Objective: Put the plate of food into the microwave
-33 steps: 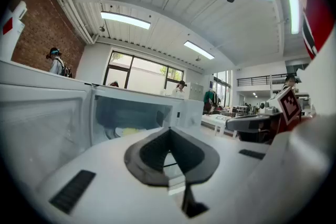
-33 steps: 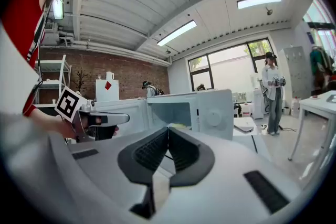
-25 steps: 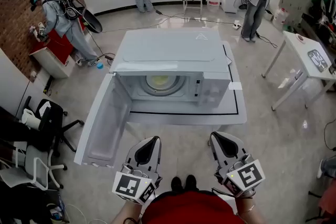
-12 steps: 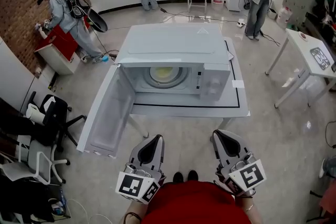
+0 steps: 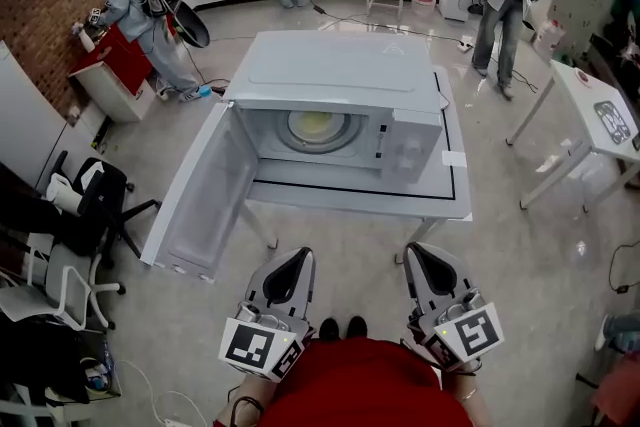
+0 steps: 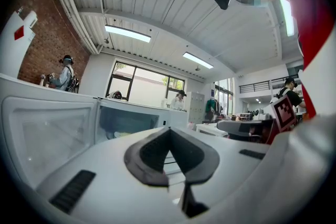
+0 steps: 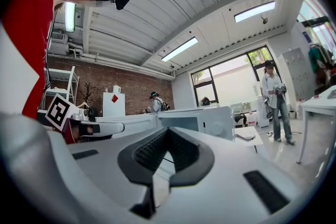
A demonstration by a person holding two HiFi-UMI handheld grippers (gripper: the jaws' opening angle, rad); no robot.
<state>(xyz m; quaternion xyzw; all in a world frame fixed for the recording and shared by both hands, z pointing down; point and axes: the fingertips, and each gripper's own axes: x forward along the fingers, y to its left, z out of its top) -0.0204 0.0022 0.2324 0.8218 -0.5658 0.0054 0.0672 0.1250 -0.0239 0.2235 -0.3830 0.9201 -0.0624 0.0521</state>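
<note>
No legible text, brand or number anywhere. Marks only:
- Black-and-white square marker (image 5: 250, 347) on left gripper (image 5: 296, 257) cube, head view 7 o'clock.
- Second marker (image 5: 476, 331) on right gripper (image 5: 415, 253) cube, 5 o'clock.
- Faint triangle outline (image 5: 388, 48) on microwave (image 5: 330, 80) top, 1 o'clock.
- Red diamond (image 7: 114, 98) on white cabinet (image 7: 113, 107), right gripper view 9 o'clock.

Control panel (image 5: 408, 150) print too small to tell.

Our head camera looks steeply down from above, the white box-shaped microwave (image 5: 330, 105) at 12 o'clock, not far. Both gripper views look from low down, forward and upward; all three share that microwave.
</note>
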